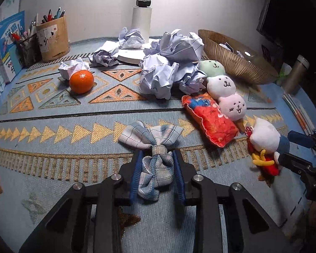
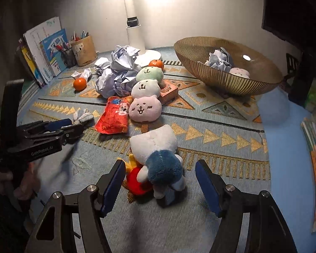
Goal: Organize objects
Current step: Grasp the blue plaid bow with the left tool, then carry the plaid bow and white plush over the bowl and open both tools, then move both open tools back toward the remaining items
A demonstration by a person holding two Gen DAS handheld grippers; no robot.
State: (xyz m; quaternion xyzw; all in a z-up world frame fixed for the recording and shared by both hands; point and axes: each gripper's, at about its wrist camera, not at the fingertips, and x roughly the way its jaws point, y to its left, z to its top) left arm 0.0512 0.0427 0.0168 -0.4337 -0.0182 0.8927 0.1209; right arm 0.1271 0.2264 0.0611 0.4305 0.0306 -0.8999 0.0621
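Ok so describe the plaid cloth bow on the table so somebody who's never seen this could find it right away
Start at the white lamp base at the back of the patterned tablecloth and come straight toward the near edge, past the heap of crumpled paper. The plaid bow lies there between the fingers of the left gripper, left of the red snack bag. It is the only blue-and-white checked fabric piece.

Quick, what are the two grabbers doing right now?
Left gripper: closed on the plaid bow.
Right gripper: open around the white plush toy, not squeezing it yet.
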